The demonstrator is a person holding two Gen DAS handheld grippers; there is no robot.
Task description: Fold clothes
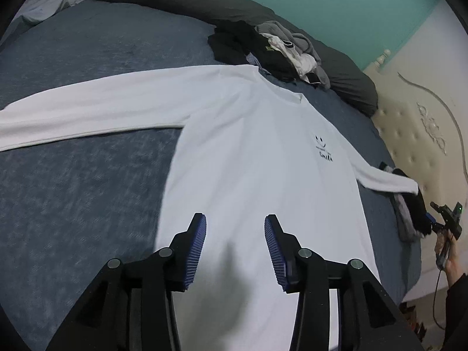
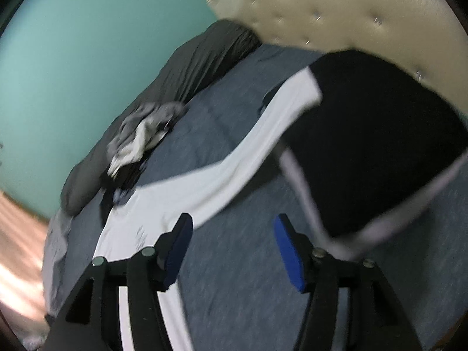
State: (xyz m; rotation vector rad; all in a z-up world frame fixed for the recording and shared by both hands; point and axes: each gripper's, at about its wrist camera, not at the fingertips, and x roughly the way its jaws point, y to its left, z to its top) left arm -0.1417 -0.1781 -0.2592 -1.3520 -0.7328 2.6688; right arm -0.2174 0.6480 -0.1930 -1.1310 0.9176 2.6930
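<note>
Shirt [image 1: 242, 152]: white, long-sleeved, spread flat on bed [image 1: 82, 193], centre of left view; sleeves outstretched, right cuff draped on dark folded stack [image 2: 374, 140]; clothes heap [image 1: 272, 49] seen upper centre. Left gripper [image 1: 235, 248]: released, above hem. Right gripper [image 2: 232, 251]: released, empty, beside sleeve. Sleeve is best pinched near cuff, laid squarely across chest.

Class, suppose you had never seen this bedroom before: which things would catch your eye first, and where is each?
First the white long-sleeved shirt, spread flat across the blue bedspread with both sleeves stretched out. Next the jumbled pile of clothes beyond its collar, against the dark grey bolster. The open left gripper hovers over the shirt's hem.
</note>
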